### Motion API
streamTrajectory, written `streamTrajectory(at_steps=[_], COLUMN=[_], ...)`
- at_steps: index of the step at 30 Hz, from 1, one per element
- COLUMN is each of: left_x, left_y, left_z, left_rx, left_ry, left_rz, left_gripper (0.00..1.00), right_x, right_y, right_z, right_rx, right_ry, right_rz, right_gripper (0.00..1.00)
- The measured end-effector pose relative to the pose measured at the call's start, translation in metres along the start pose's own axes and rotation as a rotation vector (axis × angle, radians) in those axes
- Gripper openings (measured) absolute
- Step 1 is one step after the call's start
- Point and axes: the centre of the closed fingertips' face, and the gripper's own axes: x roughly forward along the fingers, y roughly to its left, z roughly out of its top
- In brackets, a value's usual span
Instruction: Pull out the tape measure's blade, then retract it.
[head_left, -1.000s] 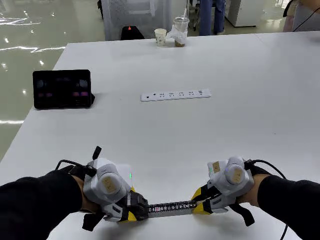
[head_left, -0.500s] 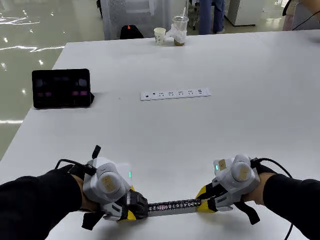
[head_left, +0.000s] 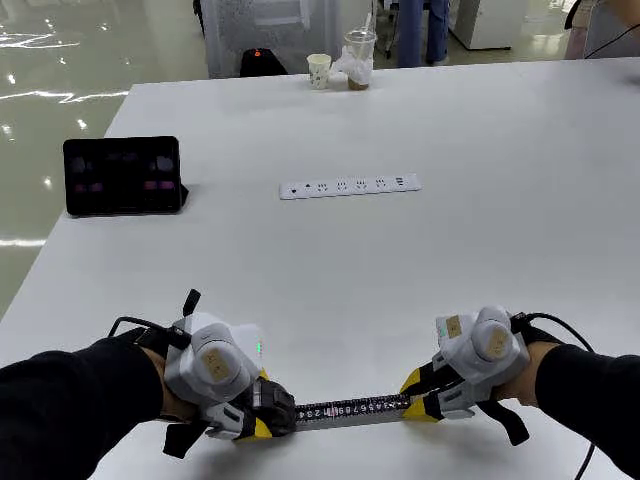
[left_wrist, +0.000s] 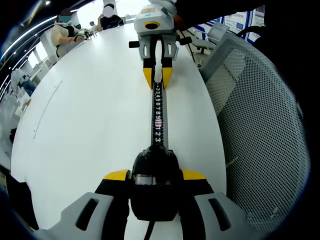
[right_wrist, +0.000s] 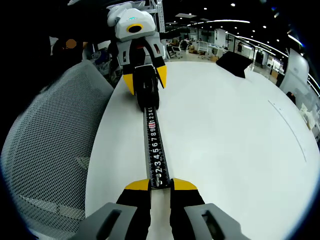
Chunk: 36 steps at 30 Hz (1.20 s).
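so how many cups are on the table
2: a paper cup and a clear plastic cup with a straw just right of it, both at the table's far edge.

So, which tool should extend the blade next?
Right. The right tool is shut on the free end of the blade, while the left tool grips the case, so it likely serves as the anchor.

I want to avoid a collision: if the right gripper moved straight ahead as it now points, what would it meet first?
Probably the tape measure's case, clamped in the left gripper, at the far end of the blade whose tip the right gripper pinches.
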Motion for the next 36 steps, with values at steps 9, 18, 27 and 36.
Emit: streamTrajectory(at_steps=[9,18,27,36], left_x=[0.0,0.0,0.0,0.0], left_y=[0.0,0.0,0.0,0.0], left_z=[0.0,0.0,0.0,0.0], left_rx=[-0.004,-0.002,-0.005,-0.006], left_ry=[-0.001,-0.001,-0.002,-0.001], left_rz=[0.0,-0.001,0.0,0.0], left_gripper=[0.32,0.32,0.32,0.32], right_x=[-0.006,-0.01,-0.013,-0.017], right_y=[0.0,0.0,-0.001,-0.002], right_z=[-0.006,-0.01,-0.017,-0.021], right_rx=[0.012,0.016,0.023,0.029], right_ry=[0.002,0.001,0.004,0.006], right_rz=[-0.007,-0.014,-0.02,-0.024], right_gripper=[0.11,0.11,0.11,0.11])
